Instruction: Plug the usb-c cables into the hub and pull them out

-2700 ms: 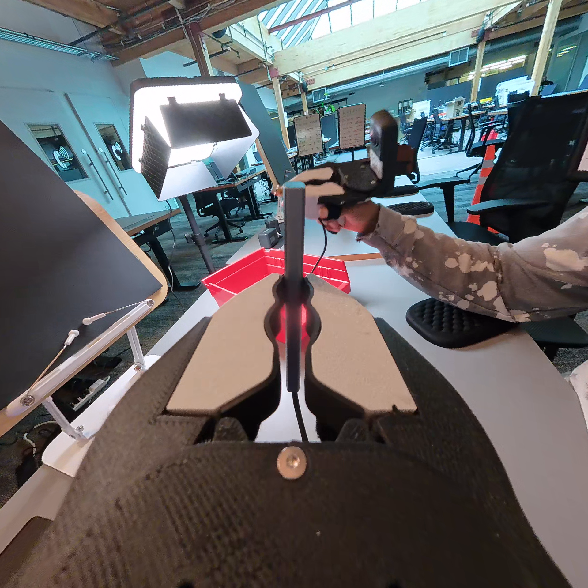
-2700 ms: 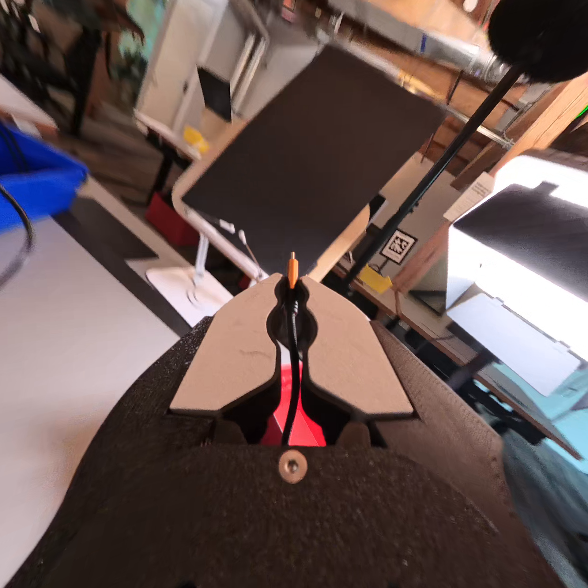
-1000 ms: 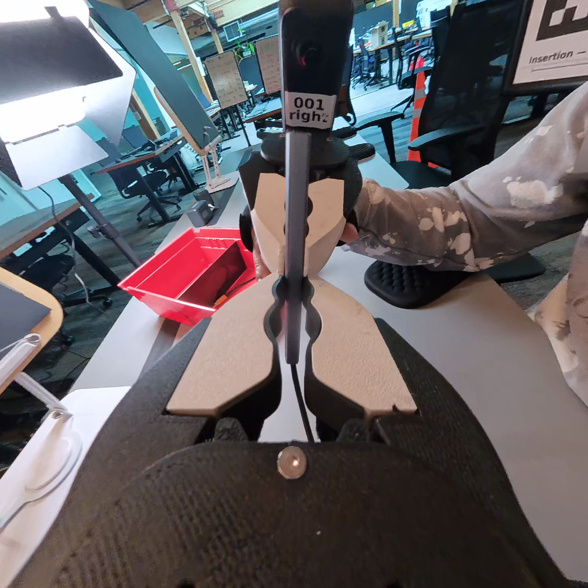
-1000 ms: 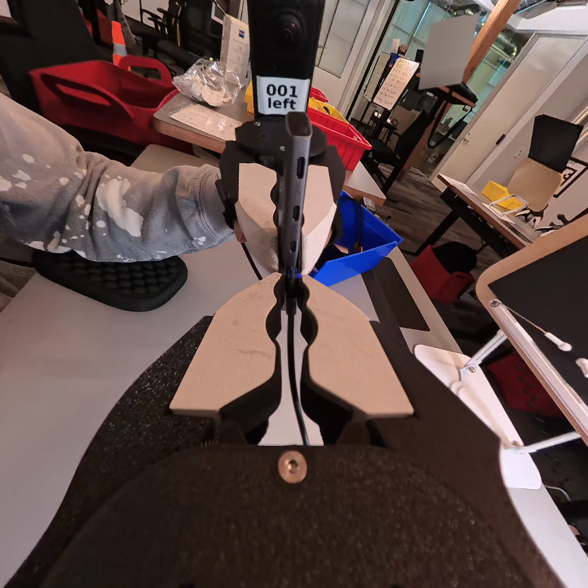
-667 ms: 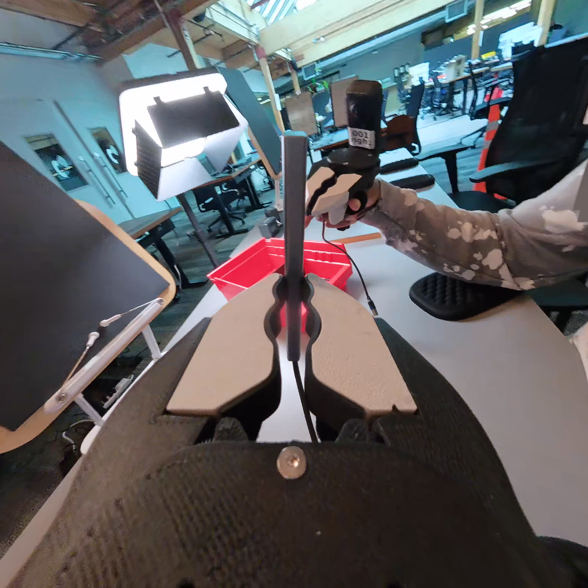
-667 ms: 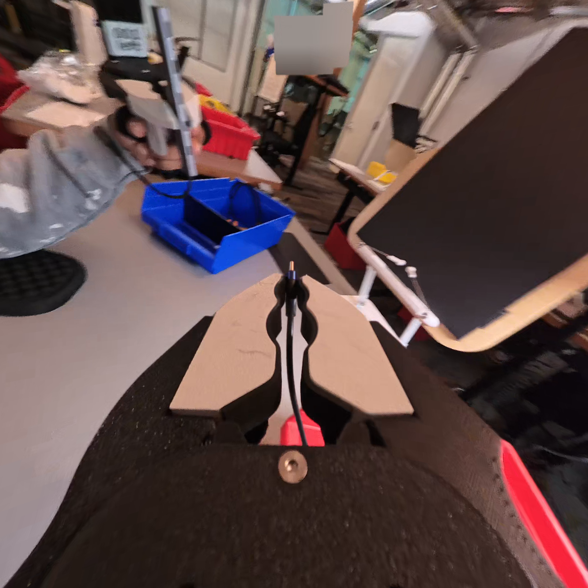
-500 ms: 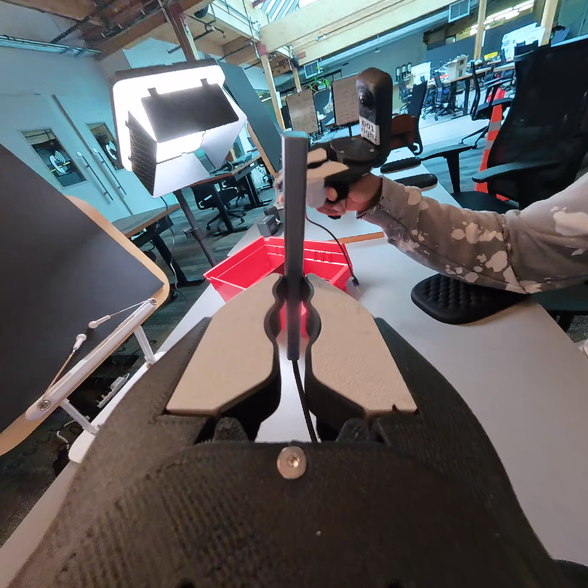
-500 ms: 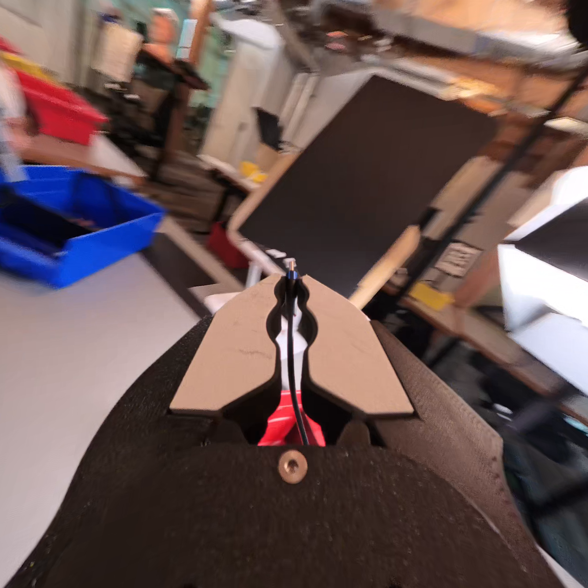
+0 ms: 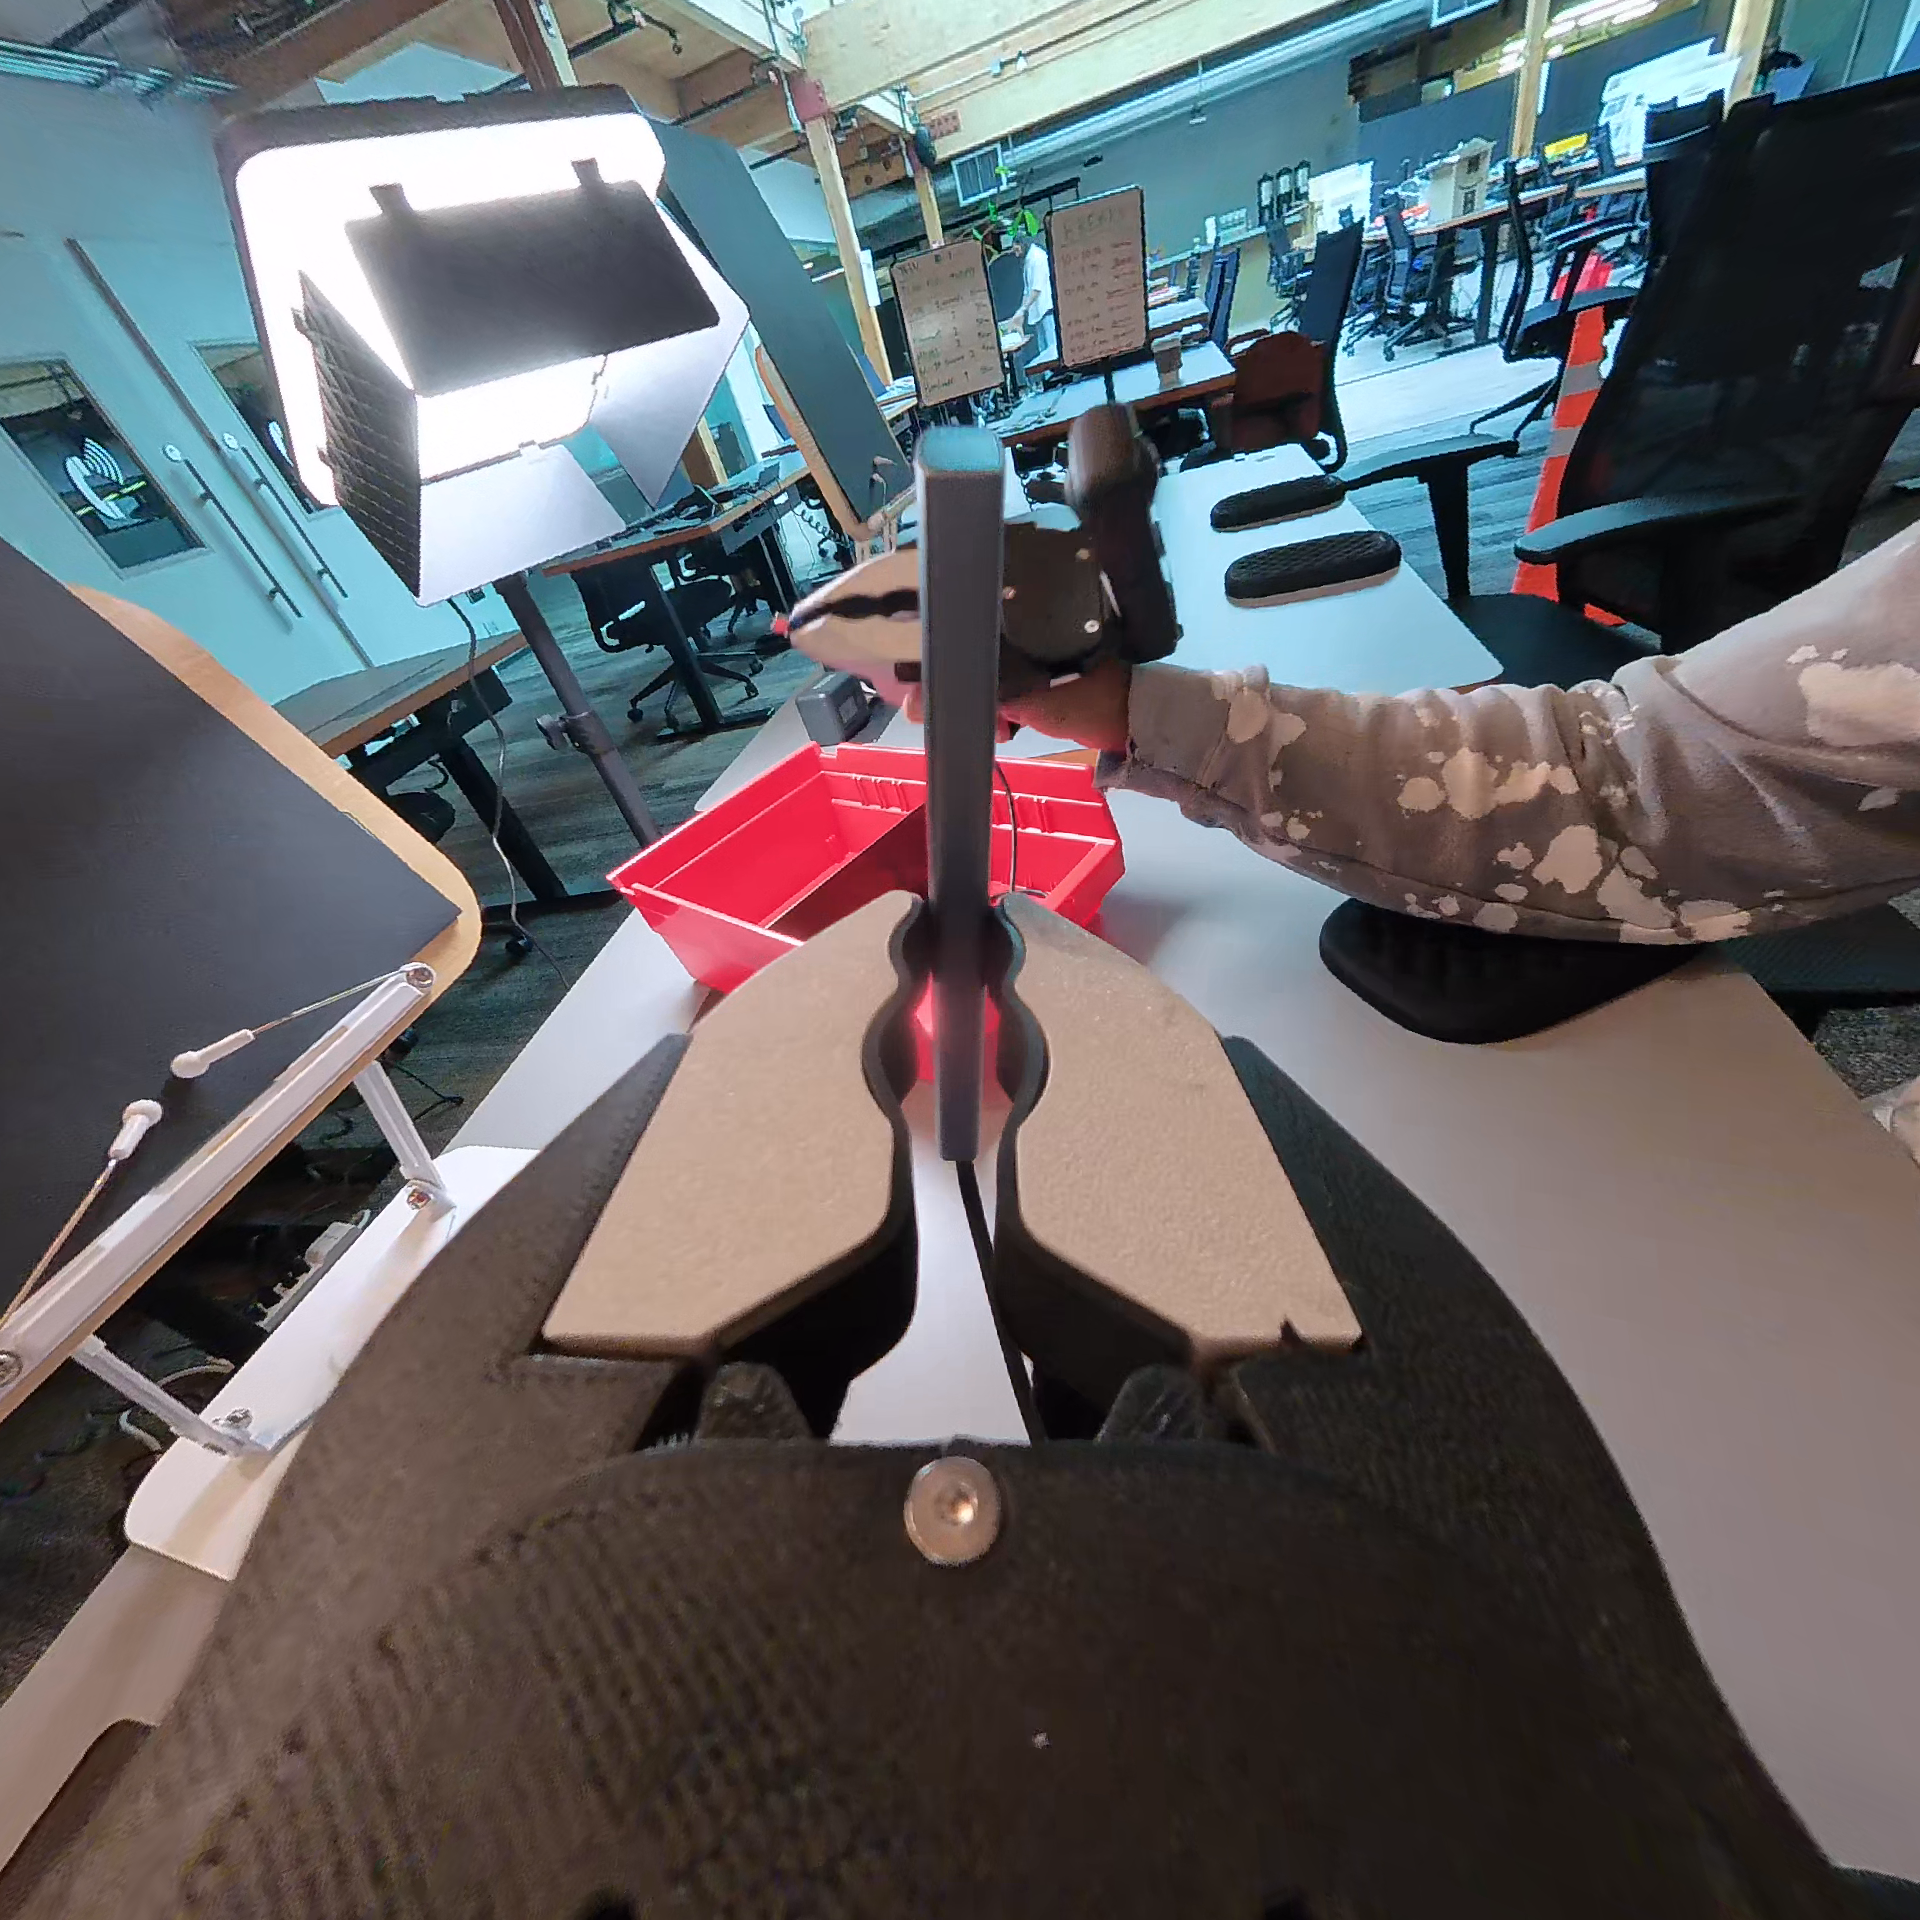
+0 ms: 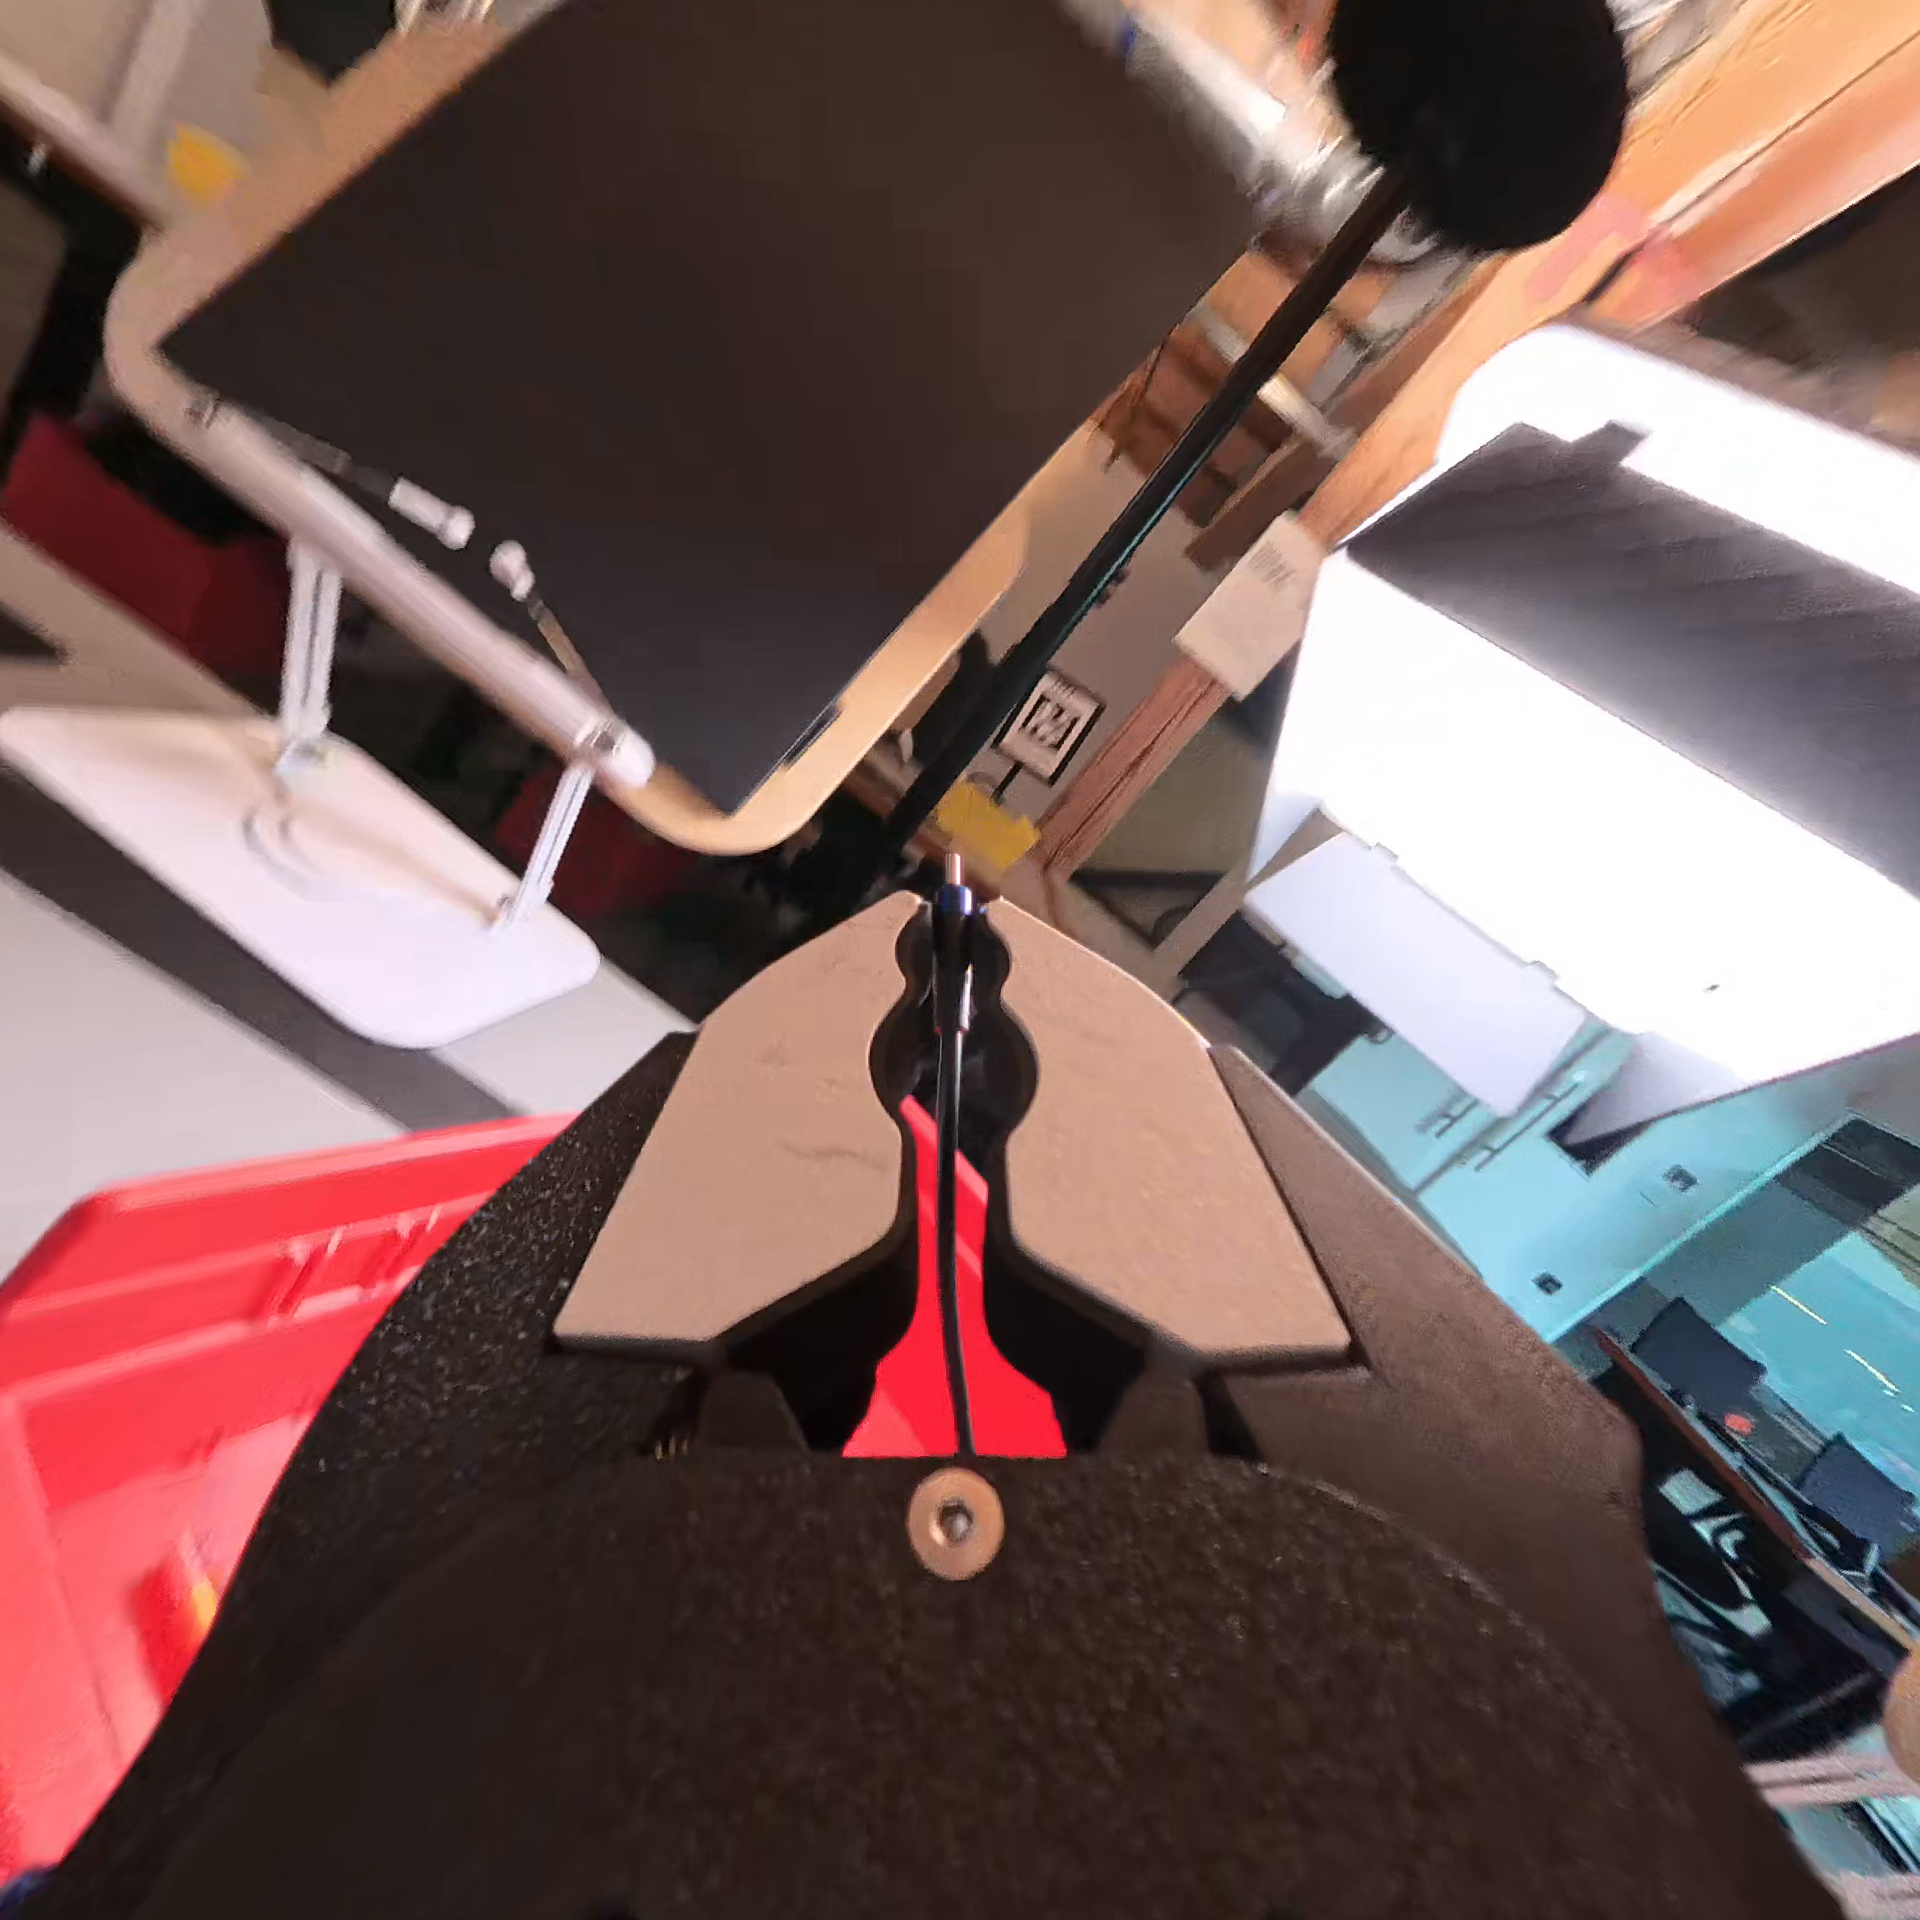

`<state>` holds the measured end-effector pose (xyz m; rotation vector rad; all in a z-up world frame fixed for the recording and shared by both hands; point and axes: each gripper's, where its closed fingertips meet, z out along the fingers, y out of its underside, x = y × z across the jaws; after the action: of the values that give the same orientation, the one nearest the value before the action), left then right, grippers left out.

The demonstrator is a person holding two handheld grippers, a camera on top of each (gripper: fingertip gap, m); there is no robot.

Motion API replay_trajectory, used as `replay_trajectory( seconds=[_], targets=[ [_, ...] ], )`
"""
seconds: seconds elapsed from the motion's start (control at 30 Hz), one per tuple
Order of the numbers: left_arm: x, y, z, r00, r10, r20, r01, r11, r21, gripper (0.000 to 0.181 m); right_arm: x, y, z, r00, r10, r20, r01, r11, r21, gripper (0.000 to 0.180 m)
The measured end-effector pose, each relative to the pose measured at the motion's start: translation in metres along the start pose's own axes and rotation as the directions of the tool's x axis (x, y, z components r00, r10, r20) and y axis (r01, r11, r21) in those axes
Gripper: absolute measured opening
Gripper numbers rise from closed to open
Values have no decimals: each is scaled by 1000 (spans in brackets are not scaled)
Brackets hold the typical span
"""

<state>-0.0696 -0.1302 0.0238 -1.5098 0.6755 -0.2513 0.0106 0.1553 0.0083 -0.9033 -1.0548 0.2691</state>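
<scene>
- The slim dark grey metal hub stands in front of the far right gripper, hiding part of it
- The open red plastic bin is blurred and cut off at the left edge
- The black board with pale wooden rim is smeared by motion
- The thin black usb-c cable disappears under the gripper body

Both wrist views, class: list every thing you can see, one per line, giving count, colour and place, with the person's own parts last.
hub: one, dark grey, upright in the left claw.
cable: one, black, blue-collared plug, in the right claw.
bin: one, red, on the table beyond the hub.
table: one, white, underneath.
pad: one, black, under the sleeve.
light: one, white, left on a stand.
board: one, black, left.
chair: one, black, right.
left claw: shut on hub.
right claw: shut on cable.
sleeve: one, grey, blotched, right.
</scene>
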Motion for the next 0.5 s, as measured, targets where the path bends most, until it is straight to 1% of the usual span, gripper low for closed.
replay_trajectory(
  seconds=[0.1, 0.2, 0.33, 0.37, 0.43, 0.5],
  targets=[
    [1, 4, 2, 1000, -11, -10, 11, 1000, -8, 10, -30, 28, 8, 988, -22, 156, 44, 989, -141, 7],
    [1, 10, 7, 999, -26, -21, 25, 999, -21, 10, -56, 58, 6, 952, -3, 305, 98, 950, -297, 7],
    [4, 18, 15, 999, -34, -36, 32, 998, -49, 10, -86, 102, -13, 870, 149, 469, 140, 840, -525, 6],
    [5, 20, 17, 999, -35, -41, 33, 998, -55, 10, -91, 110, -17, 854, 175, 490, 155, 814, -560, 7],
    [7, 23, 20, 998, -38, -50, 35, 997, -65, 10, -92, 118, -19, 853, 183, 488, 165, 793, -587, 7],
    [8, 25, 23, 998, -41, -54, 37, 997, -72, 10, -84, 114, -14, 874, 177, 453, 132, 811, -571, 7]
  ],
)
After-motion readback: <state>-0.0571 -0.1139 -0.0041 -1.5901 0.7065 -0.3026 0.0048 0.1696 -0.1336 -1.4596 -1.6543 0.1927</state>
